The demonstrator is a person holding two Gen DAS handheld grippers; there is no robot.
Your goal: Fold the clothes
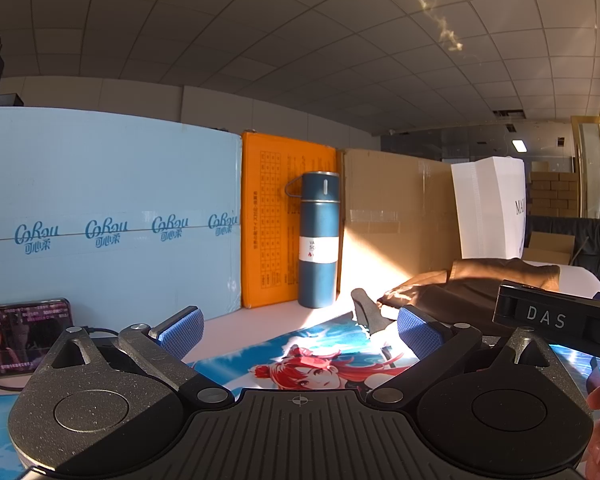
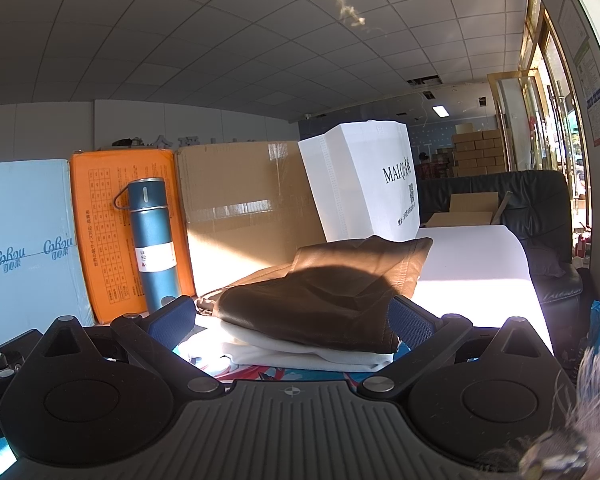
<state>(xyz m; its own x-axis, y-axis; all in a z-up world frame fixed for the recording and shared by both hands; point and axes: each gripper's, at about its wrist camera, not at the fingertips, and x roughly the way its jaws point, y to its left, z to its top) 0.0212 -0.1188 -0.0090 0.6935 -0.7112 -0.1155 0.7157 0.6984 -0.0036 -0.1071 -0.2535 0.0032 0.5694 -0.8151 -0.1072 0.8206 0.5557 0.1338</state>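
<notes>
Brown garment (image 2: pixel 324 292) folded atop white one (image 2: pixel 308 354), apparently finished. Left hand-held gripper (image 1: pixel 300 330) and right hand-held gripper (image 2: pixel 292 316) both spread, empty.

A folded garment (image 2: pixel 324 292) lies on another folded cloth (image 2: pixel 300 354), on the table (image 2: pixel 480 264). Behind stand boxes (image 2: pixel 244 200) (a flask (image 2: pixel 152 244) before them). A phone (image 1: pixel 22 336) lies far left.

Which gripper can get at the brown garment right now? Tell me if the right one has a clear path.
Probably yes, the right gripper: it is open, the brown garment lies straight ahead atop the white clothes, and nothing stands between them.
</notes>
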